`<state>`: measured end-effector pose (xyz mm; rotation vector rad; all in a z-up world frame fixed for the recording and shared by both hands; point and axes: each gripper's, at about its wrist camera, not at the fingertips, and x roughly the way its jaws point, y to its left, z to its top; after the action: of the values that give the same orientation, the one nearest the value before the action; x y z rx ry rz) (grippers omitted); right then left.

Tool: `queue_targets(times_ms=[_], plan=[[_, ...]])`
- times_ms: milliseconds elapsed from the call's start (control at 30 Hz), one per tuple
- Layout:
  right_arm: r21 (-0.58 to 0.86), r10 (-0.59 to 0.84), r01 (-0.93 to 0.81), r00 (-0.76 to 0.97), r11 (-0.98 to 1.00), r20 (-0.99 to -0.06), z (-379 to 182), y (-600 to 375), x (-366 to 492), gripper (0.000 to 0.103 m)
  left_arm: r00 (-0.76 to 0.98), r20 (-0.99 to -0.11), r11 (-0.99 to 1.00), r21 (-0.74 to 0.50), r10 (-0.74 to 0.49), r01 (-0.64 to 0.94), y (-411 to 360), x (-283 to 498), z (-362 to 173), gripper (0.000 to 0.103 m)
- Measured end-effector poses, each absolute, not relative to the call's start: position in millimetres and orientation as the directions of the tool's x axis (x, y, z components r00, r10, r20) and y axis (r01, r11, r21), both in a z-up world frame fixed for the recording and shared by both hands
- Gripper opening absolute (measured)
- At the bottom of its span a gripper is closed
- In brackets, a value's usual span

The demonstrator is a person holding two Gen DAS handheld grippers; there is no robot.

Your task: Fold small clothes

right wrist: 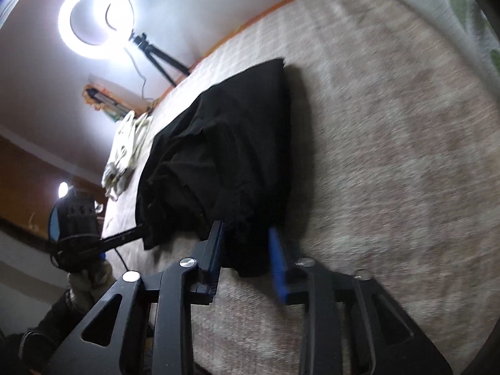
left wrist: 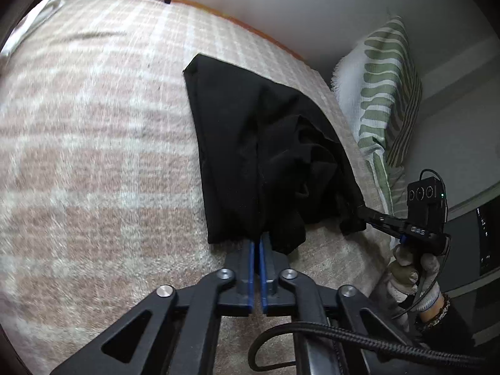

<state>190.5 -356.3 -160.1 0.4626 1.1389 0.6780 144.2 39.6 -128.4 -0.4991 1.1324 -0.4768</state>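
You are working a black garment (left wrist: pixel 250 143) that is lying on the plaid blanket (left wrist: pixel 93 125), stretching straight away from both tools toward the wall, with its long axis running along your line of reach. The far end is lying flat; the near end is bunched and partly lifted.

Your left gripper (left wrist: pixel 257 237) is pinching the near hem, its blue pads pressed almost together with cloth running in between them. Your right gripper (right wrist: pixel 247 243) is standing with its jaws wide apart; the near right corner of the garment is sitting in the gap and against the left pad, but the fingers are not closing on it. In the left view that same tool's tip is reaching into the corner from the side, so whether it is catching any cloth there is hard to say.

Both tools are sitting at the near edge, left one toward the middle, right one at the corner beside the striped pillow (left wrist: pixel 387 93). The fold probably needs to go away from you, near hem carried over to the far edge, and that seems to call for the right jaws closing first.

A pale cloth heap (right wrist: pixel 125 156) is lying well apart, near the ring light (right wrist: pixel 97 12).
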Motion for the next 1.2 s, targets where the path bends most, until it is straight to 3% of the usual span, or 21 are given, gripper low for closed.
queue_targets(times_ms=[233, 333, 467, 533, 667, 767, 1200], plan=[[0.699, 0.76, -0.302, 0.315, 0.649, -0.569, -121, -379, 183, 0.003, 0.39, -0.718, 0.807, -0.575, -0.576, 0.135, 74, 146, -100, 0.0], [0.654, 0.709, -0.276, 0.323, 0.704, -0.627, -126, -384, 184, 0.003, 0.366, -0.767, 0.847, -0.508, -0.528, 0.156, 69, 144, -108, 0.0], [0.571, 0.639, -0.297, 0.249, 0.766, -0.728, -140, -377, 184, 0.007, 0.341, -0.791, 0.861, -0.48, -0.508, 0.169, 69, 141, -113, 0.027], [0.507, 0.593, -0.329, 0.265, 0.797, -0.76, -136, -377, 182, 0.012, 0.372, -0.782, 0.864, -0.477, -0.5, 0.159, 77, 143, -109, 0.031], [0.564, 0.658, -0.342, 0.337, 0.752, -0.673, -118, -390, 195, 0.034, 0.429, -0.742, 0.841, -0.534, -0.515, 0.087, 94, 167, -100, 0.037], [0.59, 0.682, -0.343, 0.363, 0.731, -0.635, -113, -389, 215, 0.034, 0.465, -0.726, 0.842, -0.533, -0.507, 0.084, 97, 187, -95, 0.042], [0.695, 0.74, -0.268, 0.347, 0.667, -0.576, -152, -365, 314, 0.034, 0.447, -0.711, 0.796, -0.606, -0.543, 0.002, 92, 264, -132, 0.042]])
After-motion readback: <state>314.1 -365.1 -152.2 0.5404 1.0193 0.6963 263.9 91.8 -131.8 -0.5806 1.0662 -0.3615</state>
